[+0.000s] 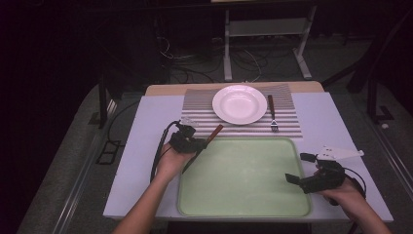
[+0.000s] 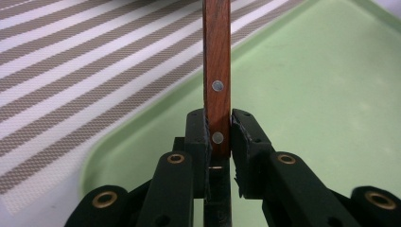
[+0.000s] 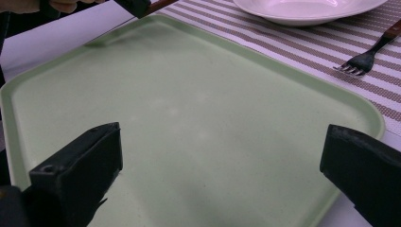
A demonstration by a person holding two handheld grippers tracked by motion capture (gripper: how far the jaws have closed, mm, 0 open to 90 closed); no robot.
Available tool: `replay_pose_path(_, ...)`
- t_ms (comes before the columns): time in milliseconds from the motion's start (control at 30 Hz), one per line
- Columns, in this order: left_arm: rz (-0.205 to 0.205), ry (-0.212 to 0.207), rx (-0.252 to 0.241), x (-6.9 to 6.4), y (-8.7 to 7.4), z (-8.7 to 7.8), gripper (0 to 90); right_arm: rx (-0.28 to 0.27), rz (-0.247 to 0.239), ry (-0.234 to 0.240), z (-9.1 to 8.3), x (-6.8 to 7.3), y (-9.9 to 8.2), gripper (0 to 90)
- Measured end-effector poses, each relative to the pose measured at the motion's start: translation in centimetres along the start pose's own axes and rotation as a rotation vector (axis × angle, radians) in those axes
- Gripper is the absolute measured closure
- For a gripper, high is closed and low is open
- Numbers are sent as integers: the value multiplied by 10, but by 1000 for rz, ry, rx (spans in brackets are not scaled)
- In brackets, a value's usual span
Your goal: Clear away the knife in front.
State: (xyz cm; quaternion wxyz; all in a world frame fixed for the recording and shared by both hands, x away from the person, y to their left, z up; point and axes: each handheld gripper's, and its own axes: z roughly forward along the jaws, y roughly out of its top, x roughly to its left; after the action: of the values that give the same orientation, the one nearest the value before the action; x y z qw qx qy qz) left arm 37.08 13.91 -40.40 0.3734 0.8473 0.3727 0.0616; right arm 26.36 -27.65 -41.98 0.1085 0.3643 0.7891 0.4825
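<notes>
My left gripper (image 1: 198, 144) (image 2: 218, 125) is shut on a knife (image 1: 215, 131) with a riveted wooden handle (image 2: 216, 71). It holds the knife just above the far left corner of the pale green tray (image 1: 243, 180) (image 2: 321, 94). The handle points toward the striped placemat (image 1: 199, 112) (image 2: 71, 71), and the thin blade trails back toward the hand. My right gripper (image 1: 298, 167) (image 3: 222, 146) stands open over the tray's (image 3: 189, 109) right side, with nothing between its jaws.
On the placemat (image 3: 283, 38) lie a white plate (image 1: 239, 104) (image 3: 307, 9) and, to its right, a fork (image 1: 272, 114) (image 3: 366, 59) with a wooden handle. The tray's inside is bare. Beyond the table stand a stand's legs and cables on the floor.
</notes>
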Motion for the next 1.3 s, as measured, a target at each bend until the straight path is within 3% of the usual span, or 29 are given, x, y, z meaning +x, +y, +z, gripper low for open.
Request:
replay_pose_path(400, 5, -25, 31, -20, -22, 7, 771, 4, -2, 0, 0, 1, 0, 1)
replay_pose_path(900, 10, -19, 75, -20, -32, 19, 770, 9, -11, 1, 0, 1, 0, 2)
replay_pose_path(1200, 17, -22, 38, -19, -29, 18, 738, 8, -14, 5, 1, 1, 0, 2)
replay_pose_path(1300, 27, -29, 24, -20, -25, 18, 766, 9, -17, 10, 1, 2, -1, 2)
